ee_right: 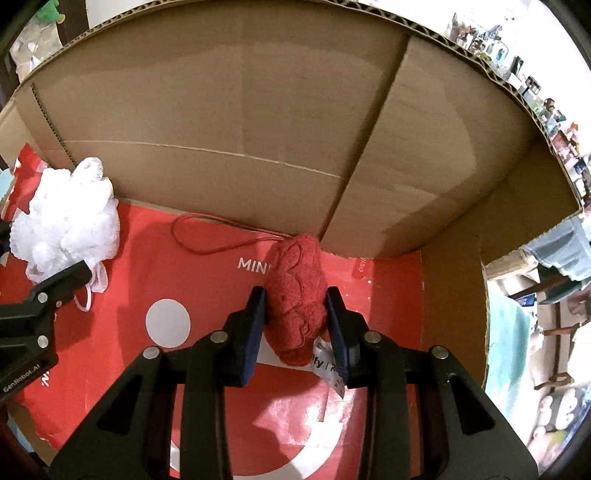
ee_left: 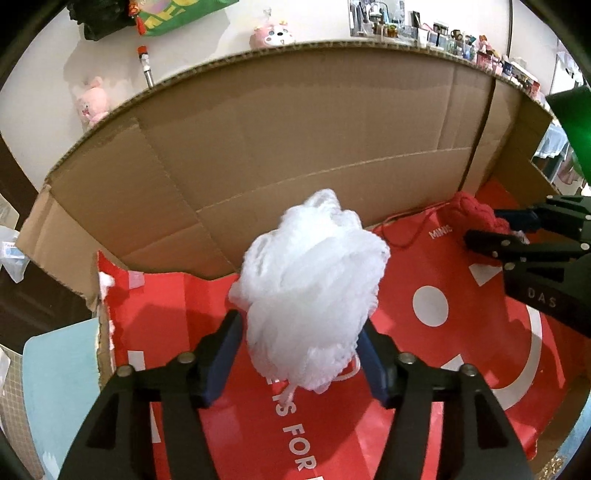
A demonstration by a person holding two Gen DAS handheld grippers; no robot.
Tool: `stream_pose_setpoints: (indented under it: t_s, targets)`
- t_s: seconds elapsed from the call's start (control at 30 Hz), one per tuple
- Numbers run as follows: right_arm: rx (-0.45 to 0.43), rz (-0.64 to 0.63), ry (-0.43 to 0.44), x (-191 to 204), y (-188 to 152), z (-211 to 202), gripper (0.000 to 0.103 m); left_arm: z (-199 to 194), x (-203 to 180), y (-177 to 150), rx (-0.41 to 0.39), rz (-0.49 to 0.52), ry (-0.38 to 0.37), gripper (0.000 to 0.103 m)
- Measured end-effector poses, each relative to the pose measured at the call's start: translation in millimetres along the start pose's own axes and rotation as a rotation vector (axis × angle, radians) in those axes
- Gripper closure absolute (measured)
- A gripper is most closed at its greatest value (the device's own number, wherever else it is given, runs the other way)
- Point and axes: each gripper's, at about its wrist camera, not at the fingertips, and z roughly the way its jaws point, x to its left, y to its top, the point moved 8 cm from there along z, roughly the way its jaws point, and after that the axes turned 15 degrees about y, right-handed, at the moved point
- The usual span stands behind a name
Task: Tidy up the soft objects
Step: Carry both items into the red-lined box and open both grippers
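A white mesh bath pouf sits between the fingers of my left gripper, which is shut on it inside a cardboard box. The pouf also shows at the left of the right wrist view. My right gripper is shut on a red fuzzy yarn bundle with a white label. The bundle and right gripper show at the right of the left wrist view, with the red bundle by the box's back wall. Both rest over a red paper bag lining the box floor.
The box's back wall stands close ahead and its right wall encloses the side. A red cord loop lies on the bag. Plush toys and shelves of small items are beyond the box.
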Motion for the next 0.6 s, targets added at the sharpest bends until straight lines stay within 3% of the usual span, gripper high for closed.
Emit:
stream_pose_setpoints:
  t_s: [0.13,0.4,0.6]
  targets:
    - [-0.018,-0.018,-0.014,0,0,-4,0.042,-13,4,-1,-0.019,-0.015,-0.011,0.030]
    - [-0.077,-0.022,-0.022,10,-7,-38,0.042,-53,18,-14,-0.092,-0.069,-0.022,0.014]
    - [-0.164,-0.009,-0.009,20,-5,-102,0.039,-93,48,-9,-0.167,-0.149,-0.036,0.005]
